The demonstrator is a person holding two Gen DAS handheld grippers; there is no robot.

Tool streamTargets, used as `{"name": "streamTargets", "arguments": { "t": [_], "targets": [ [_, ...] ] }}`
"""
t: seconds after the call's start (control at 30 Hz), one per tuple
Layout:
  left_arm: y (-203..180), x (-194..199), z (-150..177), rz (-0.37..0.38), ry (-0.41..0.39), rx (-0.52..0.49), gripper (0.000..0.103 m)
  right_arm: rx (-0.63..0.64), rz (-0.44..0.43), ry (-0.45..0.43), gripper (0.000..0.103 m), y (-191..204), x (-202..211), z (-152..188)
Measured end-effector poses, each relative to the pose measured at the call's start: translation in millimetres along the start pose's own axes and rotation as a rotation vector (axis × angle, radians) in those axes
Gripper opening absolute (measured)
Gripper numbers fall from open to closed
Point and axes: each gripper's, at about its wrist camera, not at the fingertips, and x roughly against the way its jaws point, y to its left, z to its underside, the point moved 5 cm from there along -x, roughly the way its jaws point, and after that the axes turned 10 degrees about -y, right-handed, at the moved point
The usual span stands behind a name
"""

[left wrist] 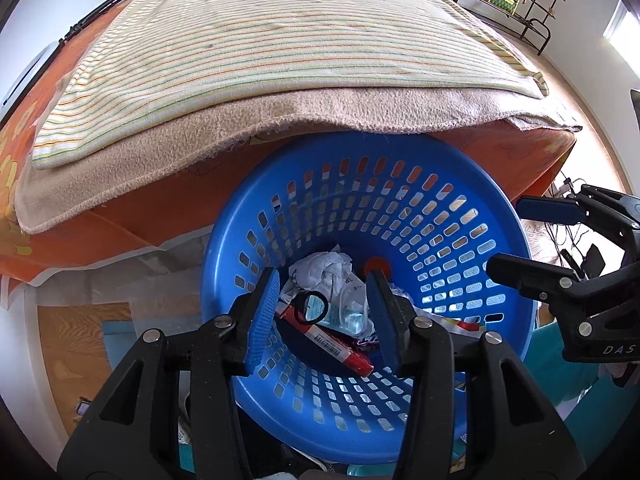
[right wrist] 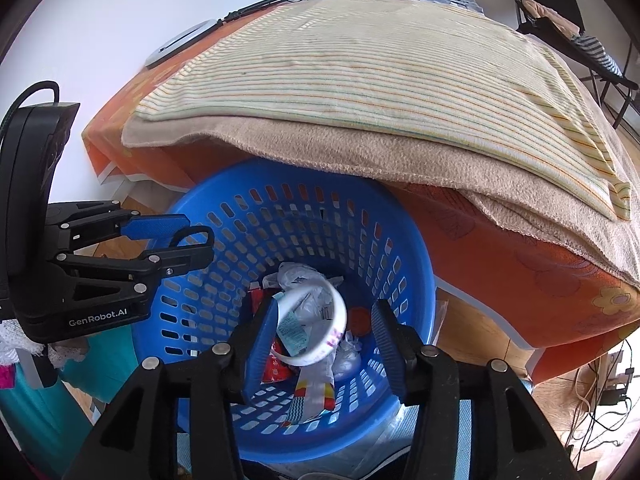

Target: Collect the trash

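- Trash (left wrist: 332, 304) lies in the bottom of the blue basket (left wrist: 440, 184), which stands on the floor against the bed (left wrist: 280, 60): crumpled white paper, a red wrapper and a small black ring seen from the left wrist
- Left gripper (left wrist: 323, 312) hangs over the basket's mouth with its jaws spread and nothing pinched; no pad touches the trash below
- White tape roll (right wrist: 316, 320) sits just beside the left pad of the right gripper (right wrist: 325, 344), whose jaws are also spread; whether the roll leans on that pad or is falling free I cannot tell
- Risk: if the roll clings to the pad, it could ride out when the hand lifts and land on the floor
- Risk: the two tools hang close over one opening, so a careless pull could knock them together or tip the light basket and spill it
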Motion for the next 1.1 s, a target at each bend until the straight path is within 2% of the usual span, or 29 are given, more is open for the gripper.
{"name": "streamTargets", "arguments": {
  "t": [0.03, 0.1, 0.17, 0.23, 0.33, 0.6, 1.1],
  "targets": [
    [1, 0, 0, -0.004, -0.003, 0.002, 0.056, -0.002, 0.004, 0.001, 0.065, 0, 0, 0],
    [2, 1, -1, -0.008, -0.006, 0.005, 0.057, -0.009, 0.007, 0.001, 0.072, -1, 0, 0],
    [3, 0, -1, -0.015, -0.005, 0.009, 0.059, -0.014, 0.01, 0.001, 0.074, -1, 0, 0],
    [4, 0, -1, -0.021, -0.008, 0.015, 0.067, -0.016, 0.015, 0.001, 0.079, -2, 0, -1],
    [5, 1, -2, -0.027, -0.01, 0.017, 0.068, -0.018, 0.019, -0.003, 0.085, -2, 1, -1],
    [6, 4, -5, -0.038, -0.017, 0.022, 0.07, -0.022, 0.038, -0.007, 0.086, -5, 3, -4],
    [1, 25, -32, -0.038, -0.074, 0.0, 0.072, -0.045, 0.072, -0.089, 0.086, -11, 25, -25]
  ]
}}
